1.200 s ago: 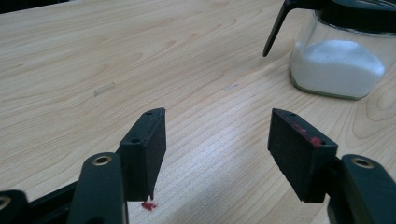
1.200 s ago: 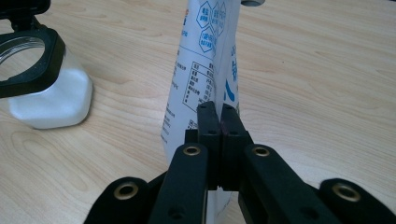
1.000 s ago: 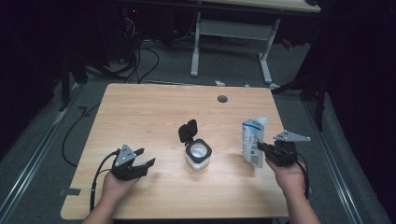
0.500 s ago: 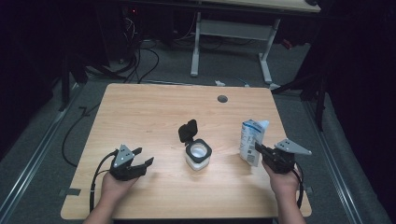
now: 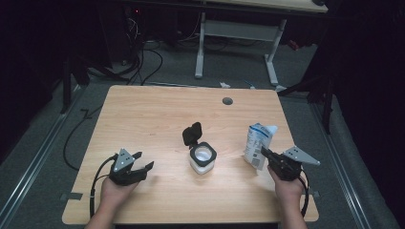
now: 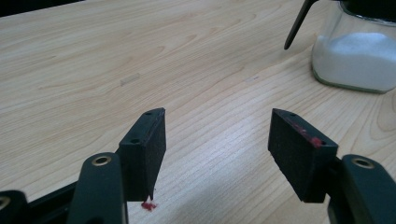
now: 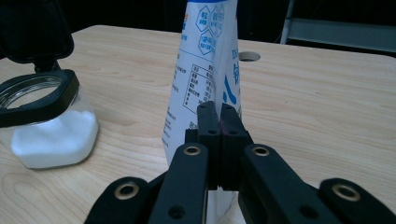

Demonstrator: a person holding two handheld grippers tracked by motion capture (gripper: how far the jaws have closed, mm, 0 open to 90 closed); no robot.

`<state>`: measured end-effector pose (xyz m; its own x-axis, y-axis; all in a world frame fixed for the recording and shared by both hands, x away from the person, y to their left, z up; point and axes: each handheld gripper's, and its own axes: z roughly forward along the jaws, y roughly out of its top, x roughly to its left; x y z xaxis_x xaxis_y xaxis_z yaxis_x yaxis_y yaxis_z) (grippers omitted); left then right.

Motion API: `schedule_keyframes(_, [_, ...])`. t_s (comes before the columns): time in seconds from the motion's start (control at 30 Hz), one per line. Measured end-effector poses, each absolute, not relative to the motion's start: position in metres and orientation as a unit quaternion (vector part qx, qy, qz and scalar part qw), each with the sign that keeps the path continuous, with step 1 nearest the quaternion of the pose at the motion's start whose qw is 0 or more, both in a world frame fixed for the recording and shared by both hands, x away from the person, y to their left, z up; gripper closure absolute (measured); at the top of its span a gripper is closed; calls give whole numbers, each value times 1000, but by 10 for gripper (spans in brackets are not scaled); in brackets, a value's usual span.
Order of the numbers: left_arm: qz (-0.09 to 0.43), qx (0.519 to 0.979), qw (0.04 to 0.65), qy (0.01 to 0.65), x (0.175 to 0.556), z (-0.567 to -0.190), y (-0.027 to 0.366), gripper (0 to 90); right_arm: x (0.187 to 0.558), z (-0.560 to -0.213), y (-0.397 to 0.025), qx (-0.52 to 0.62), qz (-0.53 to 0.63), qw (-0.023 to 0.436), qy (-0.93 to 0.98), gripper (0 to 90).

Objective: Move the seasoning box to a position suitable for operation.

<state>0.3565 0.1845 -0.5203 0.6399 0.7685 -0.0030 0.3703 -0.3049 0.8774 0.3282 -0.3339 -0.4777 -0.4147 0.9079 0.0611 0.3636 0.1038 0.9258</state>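
Right hand-held gripper (image 7: pixel 219 116) pinched shut on edge seam of pouch (image 7: pixel 205 70), upright on surface (image 5: pixel 153 119). Soft, light, likely floppy; grip seam, support while tipping. Open glass jar (image 5: pixel 202 158) to its left. Left hand-held gripper (image 6: pixel 217 140) wide, empty.

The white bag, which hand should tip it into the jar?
Probably the right: the right gripper is shut on the bag's edge, beside the open jar. The left gripper is open and holds nothing.

Probably lab: dark room, floor cables (image 5: pixel 143 59), bare wooden table (image 5: pixel 157 114)
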Motion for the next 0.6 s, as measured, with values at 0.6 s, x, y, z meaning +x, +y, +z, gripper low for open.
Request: schedule_keyframes(0.6, [221,771,459,382,338,-522,209,370,336,-479,-330,454,493,289,684,900])
